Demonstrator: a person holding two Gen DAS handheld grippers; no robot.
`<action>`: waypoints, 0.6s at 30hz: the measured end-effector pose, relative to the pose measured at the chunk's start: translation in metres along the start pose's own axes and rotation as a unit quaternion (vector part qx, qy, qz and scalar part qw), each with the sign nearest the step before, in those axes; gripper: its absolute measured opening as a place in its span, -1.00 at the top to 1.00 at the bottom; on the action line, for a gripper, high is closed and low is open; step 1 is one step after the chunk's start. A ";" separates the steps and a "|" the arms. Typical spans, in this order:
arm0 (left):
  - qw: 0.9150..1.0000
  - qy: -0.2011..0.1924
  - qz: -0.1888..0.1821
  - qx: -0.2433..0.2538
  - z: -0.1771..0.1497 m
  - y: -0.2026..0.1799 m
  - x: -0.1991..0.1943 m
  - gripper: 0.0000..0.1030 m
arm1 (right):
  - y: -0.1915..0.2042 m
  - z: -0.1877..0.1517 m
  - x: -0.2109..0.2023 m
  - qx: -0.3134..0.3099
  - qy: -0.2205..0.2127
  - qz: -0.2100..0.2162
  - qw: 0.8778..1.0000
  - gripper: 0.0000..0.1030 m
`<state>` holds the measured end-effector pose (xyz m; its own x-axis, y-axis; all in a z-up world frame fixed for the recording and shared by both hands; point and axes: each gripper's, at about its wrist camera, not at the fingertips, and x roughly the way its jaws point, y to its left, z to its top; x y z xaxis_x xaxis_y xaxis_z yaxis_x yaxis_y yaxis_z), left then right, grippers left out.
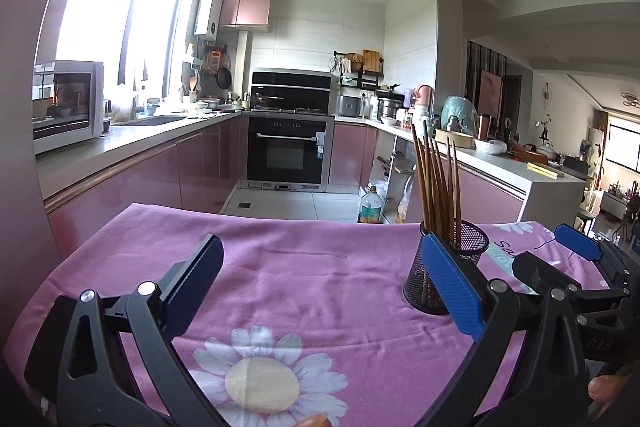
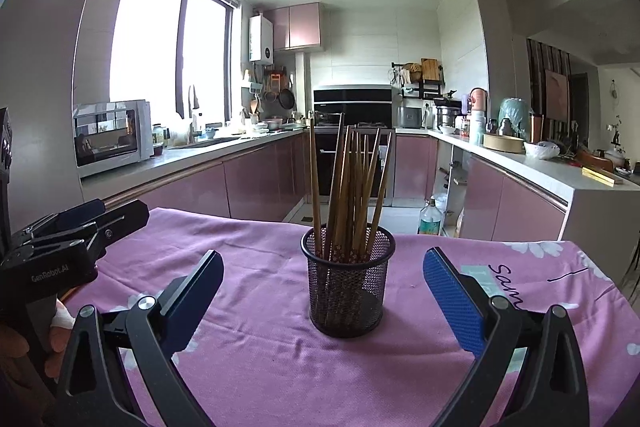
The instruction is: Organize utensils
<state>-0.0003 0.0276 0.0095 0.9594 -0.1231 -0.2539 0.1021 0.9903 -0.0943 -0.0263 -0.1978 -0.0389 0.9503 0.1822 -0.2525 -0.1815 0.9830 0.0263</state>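
Your right tongs [image 2: 323, 291], spread wide and empty, face the mesh cup [image 2: 347, 287] of upright chopsticks [image 2: 348, 183] standing mid-bench toward the far edge, while your left tongs [image 1: 320, 287], equally wide, sit left of it and less squarely lined up.

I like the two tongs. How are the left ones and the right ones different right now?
The cup of chopsticks stands straight ahead of the right tongs, centred between their blue pads. For the left tongs the cup sits off to their right, and they face bare pink cloth. Both are wide open and hold nothing.
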 end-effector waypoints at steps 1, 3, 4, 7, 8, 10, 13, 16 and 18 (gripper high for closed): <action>1.000 -0.003 0.002 -0.002 0.000 0.001 -0.002 -0.89 | 0.001 0.000 -0.001 0.002 -0.002 -0.002 1.000 -0.88; 1.000 -0.007 0.004 -0.001 0.000 0.001 -0.006 -0.89 | 0.001 -0.001 -0.003 0.003 -0.007 -0.005 1.000 -0.88; 1.000 -0.009 0.004 0.000 -0.001 0.001 -0.008 -0.89 | 0.001 -0.001 -0.003 0.003 -0.009 -0.008 1.000 -0.88; 1.000 -0.019 0.008 0.008 -0.001 -0.002 -0.012 -0.89 | 0.002 -0.002 -0.004 0.000 -0.012 -0.015 1.000 -0.88; 1.000 -0.020 0.009 0.011 -0.002 -0.003 -0.013 -0.89 | 0.002 -0.003 -0.006 0.001 -0.016 -0.019 1.000 -0.88; 1.000 -0.022 0.009 0.014 -0.003 -0.006 -0.013 -0.89 | 0.001 -0.003 -0.005 0.005 -0.018 -0.019 1.000 -0.88; 1.000 -0.020 0.007 0.015 -0.004 -0.009 -0.014 -0.89 | 0.000 -0.004 -0.006 0.008 -0.020 -0.021 1.000 -0.88; 1.000 -0.021 0.008 0.014 -0.004 -0.010 -0.015 -0.89 | 0.000 -0.005 -0.006 0.006 -0.019 -0.023 1.000 -0.88; 1.000 -0.021 0.007 0.013 -0.004 -0.010 -0.015 -0.89 | -0.001 -0.005 -0.005 0.007 -0.019 -0.023 1.000 -0.88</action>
<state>-0.0164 0.0190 0.0100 0.9708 -0.1061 -0.2153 0.0941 0.9934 -0.0656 -0.0325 -0.1996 -0.0423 0.9665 0.1371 -0.2169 -0.1338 0.9906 0.0300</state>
